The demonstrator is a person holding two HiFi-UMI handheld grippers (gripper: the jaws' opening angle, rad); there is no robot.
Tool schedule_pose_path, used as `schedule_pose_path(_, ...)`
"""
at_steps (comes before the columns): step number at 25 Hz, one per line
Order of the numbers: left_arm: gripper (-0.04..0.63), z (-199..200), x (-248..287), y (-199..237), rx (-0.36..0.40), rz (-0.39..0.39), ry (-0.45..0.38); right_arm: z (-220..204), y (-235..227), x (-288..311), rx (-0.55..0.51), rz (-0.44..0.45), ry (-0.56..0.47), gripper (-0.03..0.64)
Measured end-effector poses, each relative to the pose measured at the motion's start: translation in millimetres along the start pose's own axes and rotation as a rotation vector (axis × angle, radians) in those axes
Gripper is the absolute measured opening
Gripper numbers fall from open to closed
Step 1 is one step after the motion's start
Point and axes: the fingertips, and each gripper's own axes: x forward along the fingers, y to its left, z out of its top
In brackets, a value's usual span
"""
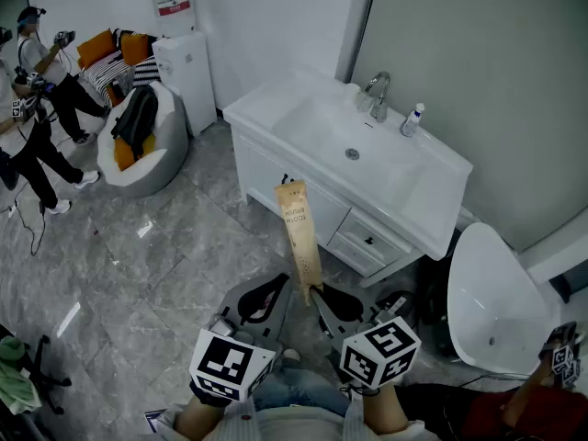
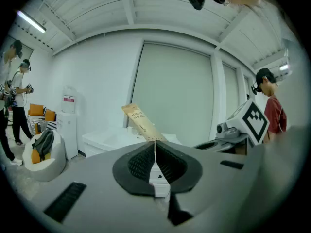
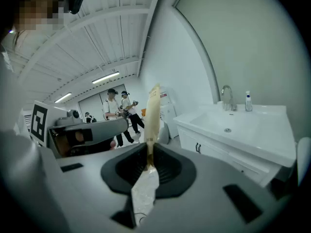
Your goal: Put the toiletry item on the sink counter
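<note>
In the head view the person's hands are hidden under the marker cubes, and only the forearms show at the bottom edge. The left gripper (image 1: pixel 278 291) and right gripper (image 1: pixel 328 304) angle inward, their tips converging on the lower end of a long, flat, tan cardboard toothbrush package (image 1: pixel 299 232). It stands tilted in the air, well apart from the white sink counter (image 1: pixel 260 110).

In the left gripper view the jaws are closed to a thin seam. The package's lower corner meets the top of the seam; whether it is pinched there is unclear.

In the right gripper view the jaws are clamped on the package's lower end. The package is seen edge-on, its bottom buried between the pads.
</note>
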Motion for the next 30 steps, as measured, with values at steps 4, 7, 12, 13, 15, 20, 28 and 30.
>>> schedule_pose_path(4, 0.020, -1, 4, -4, -0.002, 0.007, -0.006, -1, -2, -2, -0.004, 0.016, -0.004, 0.052)
schedule_pose_path(7, 0.020, 0, 6, -10, 0.002, 0.011, -0.014, -1, -7, -7, -0.006, 0.016, -0.010, 0.052)
schedule_pose_path(12, 0.020, 2, 11, -21, 0.010, 0.031, -0.031, -2, -19, -18, -0.016, 0.026, -0.013, 0.052)
schedule_pose_path(13, 0.020, 2, 12, -24, 0.009, 0.035, -0.032, -2, -21, -20, -0.017, 0.028, -0.013, 0.052)
schedule_pose_path(15, 0.020, 3, 14, -30, 0.011, 0.040, -0.037, -3, -27, -26, -0.019, 0.029, -0.015, 0.052)
schedule_pose_path(20, 0.020, 3, 17, -37, 0.017, 0.051, -0.043, -8, -39, -34, -0.006, 0.027, -0.015, 0.052)
schedule_pose_path(28, 0.020, 7, 38, -13, 0.017, 0.063, -0.047, -1, -60, -12, 0.008, 0.018, -0.010, 0.052)
schedule_pose_path(30, 0.020, 9, 47, -1, 0.018, 0.063, -0.048, 3, -66, -1, 0.010, 0.013, -0.007, 0.052)
